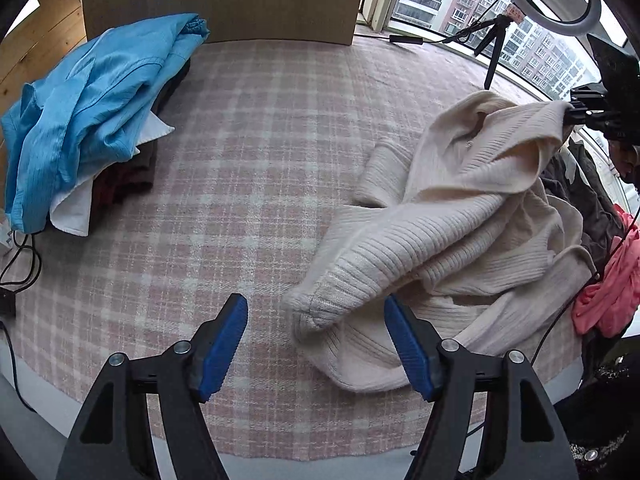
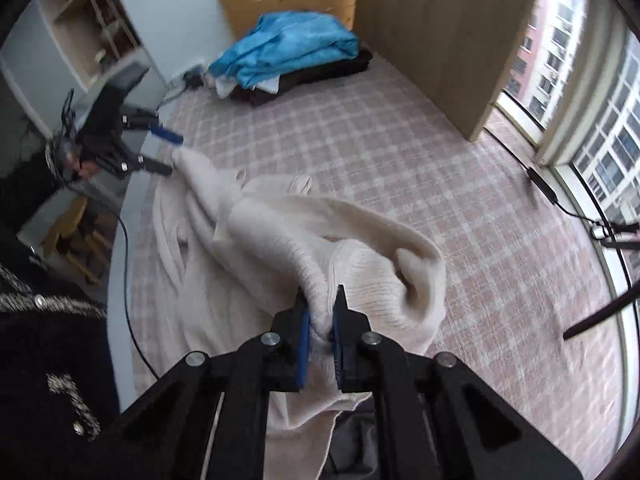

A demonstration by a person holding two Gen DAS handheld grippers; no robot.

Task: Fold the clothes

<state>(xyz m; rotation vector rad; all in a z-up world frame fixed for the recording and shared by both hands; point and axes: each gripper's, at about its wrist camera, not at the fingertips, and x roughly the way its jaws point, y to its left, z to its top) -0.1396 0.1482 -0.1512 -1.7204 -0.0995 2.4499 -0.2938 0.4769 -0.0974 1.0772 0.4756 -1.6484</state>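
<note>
Cream sweater [image 1: 460, 216] — blue garment pile [image 1: 92, 116] well apart.

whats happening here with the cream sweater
A person is sorting laundry on a pink plaid blanket with a claw in each hand. The right claw is shut on a bunched fold of the cream sweater, lifting that part off the blanket. The left claw is open, with the sweater's sleeve cuff lying between its fingers, not yet gripped. The sweater is crumpled, not folded. A blue garment tops a pile at the far corner.
</note>
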